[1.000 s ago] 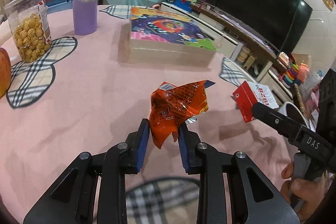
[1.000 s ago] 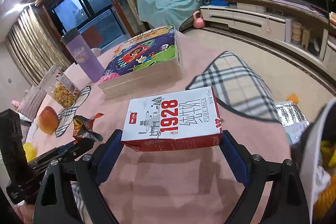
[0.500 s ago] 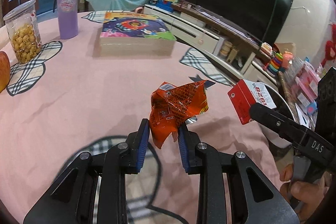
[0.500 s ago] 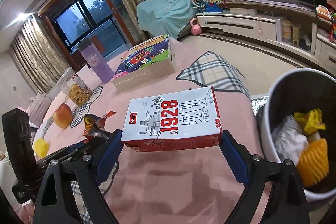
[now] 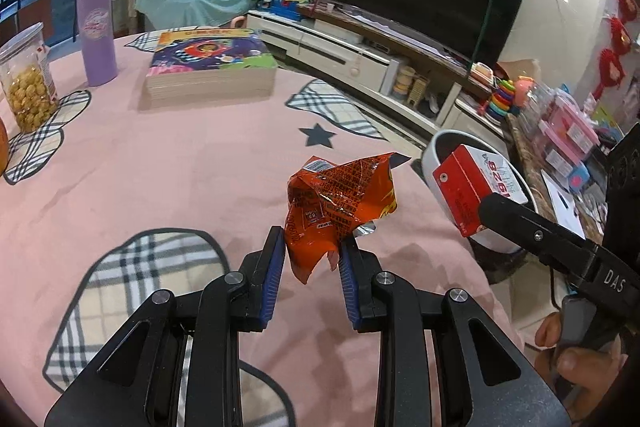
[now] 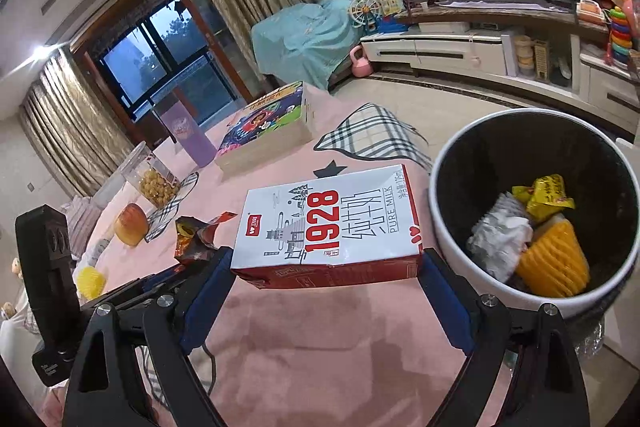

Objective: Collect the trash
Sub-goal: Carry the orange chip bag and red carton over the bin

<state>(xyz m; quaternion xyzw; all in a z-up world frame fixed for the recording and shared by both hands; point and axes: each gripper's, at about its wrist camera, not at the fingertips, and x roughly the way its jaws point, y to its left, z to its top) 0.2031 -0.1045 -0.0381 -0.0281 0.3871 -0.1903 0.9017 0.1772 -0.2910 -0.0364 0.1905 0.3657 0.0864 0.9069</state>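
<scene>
My left gripper [image 5: 313, 251] is shut on a crumpled orange snack wrapper [image 5: 340, 201] and holds it above the pink tablecloth. My right gripper [image 6: 326, 275] is shut on a red and white "1928" milk carton [image 6: 332, 227], held flat by its two ends. The carton also shows in the left wrist view [image 5: 476, 187], in front of the bin. A white trash bin [image 6: 448, 227] with a black inside stands just right of the carton, past the table's edge. It holds yellow wrappers and crumpled paper. The wrapper shows in the right wrist view [image 6: 196, 233], left of the carton.
On the pink tablecloth [image 5: 160, 167] lie a stack of picture books [image 5: 212, 67], a purple tumbler [image 5: 96, 39], a popcorn jar [image 5: 26, 83] and an apple [image 6: 130, 225]. A TV and a low cabinet stand beyond the table.
Both grippers have moved toward the table's edge with their loads. The bin has come into full view beside the carton. The books and jar look farther away.
</scene>
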